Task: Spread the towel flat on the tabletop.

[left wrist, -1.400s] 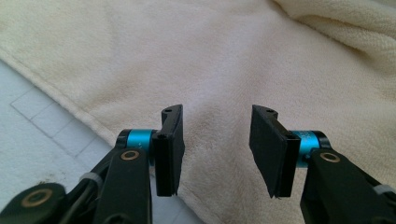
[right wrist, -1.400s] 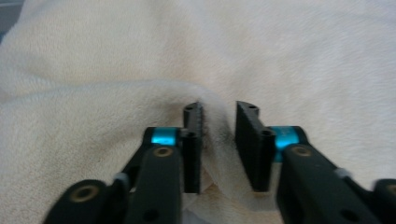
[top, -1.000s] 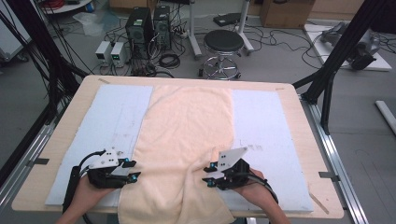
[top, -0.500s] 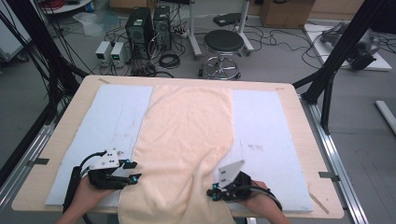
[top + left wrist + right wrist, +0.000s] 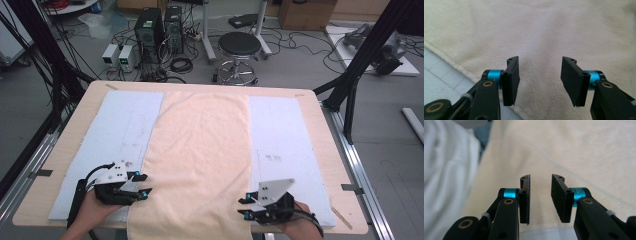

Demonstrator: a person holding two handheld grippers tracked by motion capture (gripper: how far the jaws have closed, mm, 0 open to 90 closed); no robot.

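The towel (image 5: 202,160) lies flat down the middle of the table (image 5: 320,130), running from the far edge to the near edge and overhanging it. It is soft, light terry cloth: limp, liable to sag and bunch when lifted. Grip both near corners, pinching the hem. The left gripper (image 5: 142,186) hovers at the towel's left edge, jaws half open, holding nothing. The right gripper (image 5: 243,208) sits at the right near corner; its jaws have just been reopening, narrowly parted, nothing between them.
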